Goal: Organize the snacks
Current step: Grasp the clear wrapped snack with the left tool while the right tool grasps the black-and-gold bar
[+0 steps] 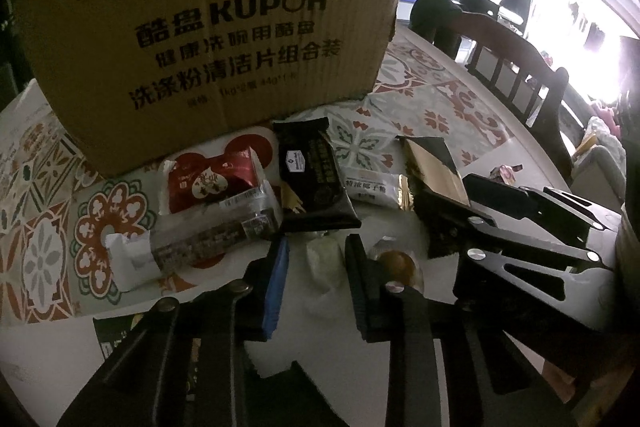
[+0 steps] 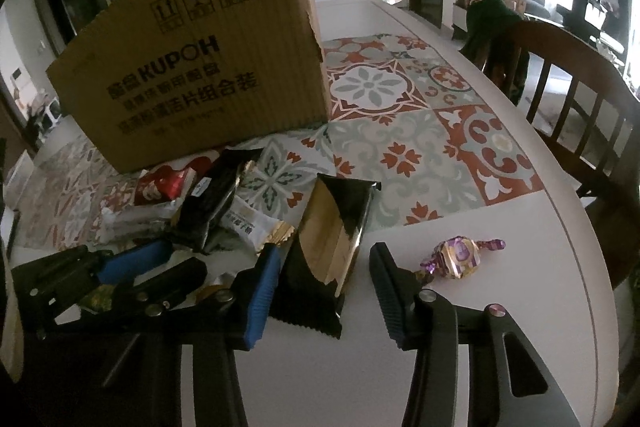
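Note:
Loose snacks lie on the table in front of a tall cardboard box [image 1: 208, 39] [image 2: 200, 67]. My left gripper [image 1: 318, 287] [image 2: 156, 267] points down over a small white-wrapped snack [image 1: 324, 259], and its narrow jaws hold that packet. The right gripper [image 2: 320, 291] [image 1: 460, 203] straddles a black-and-gold packet [image 2: 332, 239] [image 1: 436, 163]. Its blue pad [image 2: 260, 295] touches the packet's left edge, while a gap shows at the black finger [image 2: 386, 291]. A black packet [image 1: 312, 179], a red one [image 1: 212, 183] and a clear-wrapped bar [image 1: 208, 239] lie near the box.
A purple-wrapped candy [image 2: 460, 255] rests on the white table [image 2: 440, 327] right of my right gripper. A round brownish snack in clear wrap [image 1: 398, 263] lies beside the left gripper. A patterned mat [image 2: 420, 131] covers the table's middle. A wooden chair [image 2: 580, 87] stands at the right edge.

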Demonstrator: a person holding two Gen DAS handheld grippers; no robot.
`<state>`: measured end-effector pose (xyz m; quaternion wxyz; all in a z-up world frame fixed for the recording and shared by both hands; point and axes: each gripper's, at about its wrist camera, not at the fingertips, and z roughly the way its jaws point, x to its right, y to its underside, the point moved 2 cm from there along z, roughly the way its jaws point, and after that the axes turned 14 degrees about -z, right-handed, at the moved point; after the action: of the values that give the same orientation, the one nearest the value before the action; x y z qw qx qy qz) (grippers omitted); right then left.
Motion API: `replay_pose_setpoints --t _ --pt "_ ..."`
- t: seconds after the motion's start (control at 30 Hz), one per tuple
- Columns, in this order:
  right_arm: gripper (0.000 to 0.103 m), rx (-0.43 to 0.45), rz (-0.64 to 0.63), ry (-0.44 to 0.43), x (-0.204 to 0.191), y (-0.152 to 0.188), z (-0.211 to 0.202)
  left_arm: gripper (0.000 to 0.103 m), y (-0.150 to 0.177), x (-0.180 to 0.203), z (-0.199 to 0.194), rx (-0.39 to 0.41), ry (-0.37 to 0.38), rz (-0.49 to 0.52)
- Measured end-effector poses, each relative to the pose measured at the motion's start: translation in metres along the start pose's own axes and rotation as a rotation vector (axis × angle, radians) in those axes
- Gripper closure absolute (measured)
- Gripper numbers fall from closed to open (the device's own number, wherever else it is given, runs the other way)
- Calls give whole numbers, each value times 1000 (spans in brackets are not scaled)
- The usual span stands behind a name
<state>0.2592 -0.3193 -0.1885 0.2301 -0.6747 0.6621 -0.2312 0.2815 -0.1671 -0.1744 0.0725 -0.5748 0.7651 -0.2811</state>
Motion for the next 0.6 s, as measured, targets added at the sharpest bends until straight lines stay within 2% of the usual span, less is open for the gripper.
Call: replay_pose_setpoints --t 0.07,0.17,0.33,0.6 --pt "60 -1 -9 6 -1 -1 1 84 1 2 0 0 -2 9" --pt "67 -3 -23 12 -1 -1 2 84 1 5 1 2 -7 25" --pt "69 1 -9 -17 1 2 -2 84 3 8 0 -2 -2 27" --pt "69 20 0 -15 3 10 -21 84 7 8 -18 20 17 15"
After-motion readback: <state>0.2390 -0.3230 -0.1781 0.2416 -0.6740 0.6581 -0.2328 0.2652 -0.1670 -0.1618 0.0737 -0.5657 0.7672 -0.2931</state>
